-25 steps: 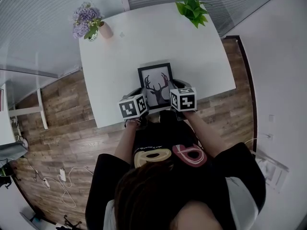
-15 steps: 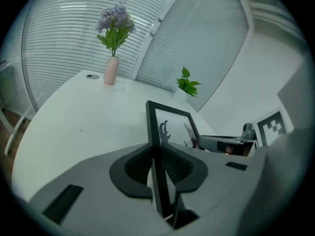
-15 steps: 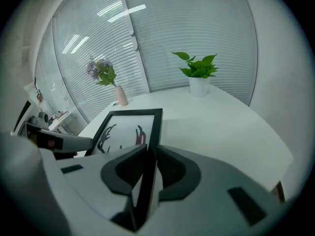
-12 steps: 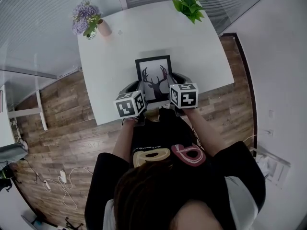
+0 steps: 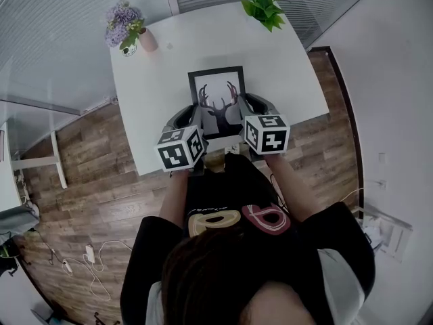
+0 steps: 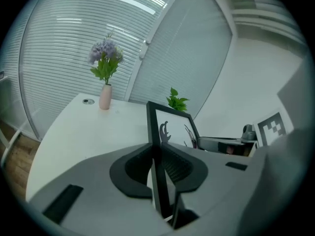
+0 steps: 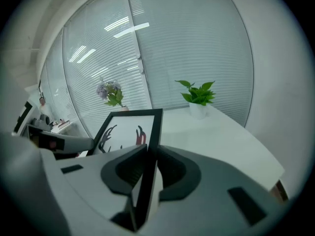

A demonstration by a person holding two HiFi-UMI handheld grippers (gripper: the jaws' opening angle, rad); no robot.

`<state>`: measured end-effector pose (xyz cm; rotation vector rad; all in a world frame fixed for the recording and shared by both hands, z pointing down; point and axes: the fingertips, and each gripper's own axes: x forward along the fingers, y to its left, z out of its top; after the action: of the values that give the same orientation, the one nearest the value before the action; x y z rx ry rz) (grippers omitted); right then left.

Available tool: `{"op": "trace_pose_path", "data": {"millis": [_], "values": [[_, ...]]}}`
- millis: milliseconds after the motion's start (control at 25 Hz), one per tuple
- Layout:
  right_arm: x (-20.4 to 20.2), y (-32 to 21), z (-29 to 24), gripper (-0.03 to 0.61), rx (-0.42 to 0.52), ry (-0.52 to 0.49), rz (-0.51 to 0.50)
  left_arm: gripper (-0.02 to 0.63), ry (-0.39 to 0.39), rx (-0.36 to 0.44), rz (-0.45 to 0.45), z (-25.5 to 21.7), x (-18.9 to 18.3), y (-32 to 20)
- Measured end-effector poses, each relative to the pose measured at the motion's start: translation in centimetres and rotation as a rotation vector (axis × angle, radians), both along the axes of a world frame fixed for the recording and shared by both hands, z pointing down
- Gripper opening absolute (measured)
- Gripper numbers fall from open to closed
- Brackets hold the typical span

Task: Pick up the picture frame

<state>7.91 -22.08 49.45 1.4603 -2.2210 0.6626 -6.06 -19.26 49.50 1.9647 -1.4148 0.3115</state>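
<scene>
The picture frame is black with a white print of a deer's antlered head. It hangs lifted above the near part of the white table. My left gripper is shut on its left edge, the frame's side pinched between the pads. On the opposite side my right gripper is shut on the right edge, where the frame's bar runs between the jaws. The picture frame tilts up away from me.
A pink vase with purple flowers stands at the table's far left corner, and a green potted plant at the far right. Window blinds run behind the table. Wood floor with cables lies to the left.
Both grippers have risen together with the frame between them; the frame has lifted off the table and moved toward the table's far side in the head view.
</scene>
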Motion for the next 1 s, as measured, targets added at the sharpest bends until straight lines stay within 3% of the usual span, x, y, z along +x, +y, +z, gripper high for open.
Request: {"op": "trace_pose_path", "data": {"millis": [280, 520, 800, 1000], "values": [[-0.8, -0.1, -3.5, 0.074, 0.079, -0.030, 0.005, 0.067, -0.021, 0.106, 0.007, -4.1, -0.8, -0.2], [-1.2, 0.5, -6.1, 0.074, 0.149, -0.001, -0.013, 0.067, 0.012, 0.139, -0.004, -5.7, -1.3, 0.3], [-2.0, 0.3, -9.1, 0.074, 0.219, -0.037, -0.007, 0.061, 0.007, 0.242, -0.023, -9.4, -2.2, 0.2], [-2.2, 0.1, -9.9, 0.074, 0.253, -0.034, -0.002, 0.057, 0.001, 0.265, -0.021, -10.1, -2.4, 0.2]]}}
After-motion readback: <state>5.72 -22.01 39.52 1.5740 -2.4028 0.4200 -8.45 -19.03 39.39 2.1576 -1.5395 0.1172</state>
